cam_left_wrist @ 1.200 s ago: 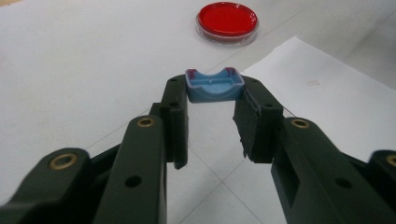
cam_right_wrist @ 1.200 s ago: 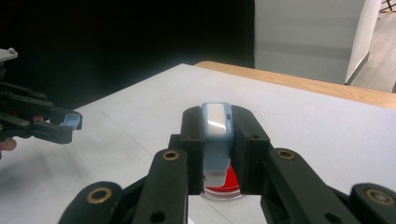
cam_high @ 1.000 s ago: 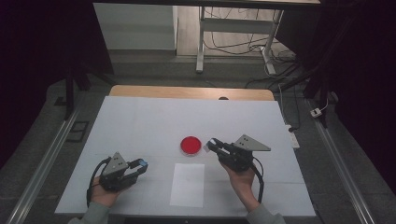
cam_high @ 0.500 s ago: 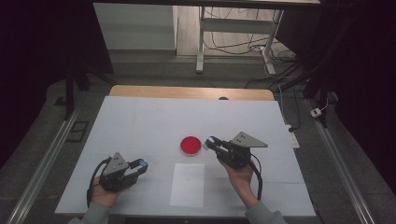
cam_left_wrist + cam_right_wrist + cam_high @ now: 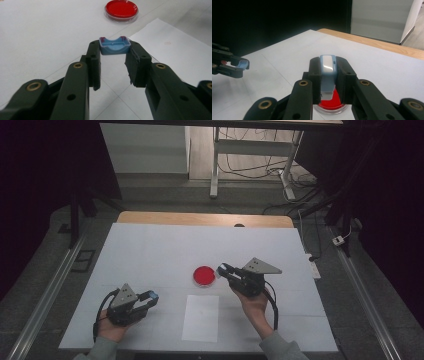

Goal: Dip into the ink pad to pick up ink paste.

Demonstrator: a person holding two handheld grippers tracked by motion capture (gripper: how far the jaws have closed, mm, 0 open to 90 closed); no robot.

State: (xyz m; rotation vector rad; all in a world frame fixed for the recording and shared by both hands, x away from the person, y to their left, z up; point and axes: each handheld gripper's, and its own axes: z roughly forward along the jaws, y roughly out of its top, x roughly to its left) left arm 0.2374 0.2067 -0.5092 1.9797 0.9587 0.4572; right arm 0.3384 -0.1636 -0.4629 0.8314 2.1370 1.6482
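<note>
Beside red dish (image 5: 204,276), right gripper (image 5: 223,269) unmoved

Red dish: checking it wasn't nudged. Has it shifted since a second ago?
No. The red dish sits as before, just beyond the paper sheet.

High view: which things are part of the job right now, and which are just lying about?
In the job:
left gripper, shut on a blue cap
right gripper, shut on a pale blue stamp
red dish

Lying about:
white paper sheet
floor cables
</note>
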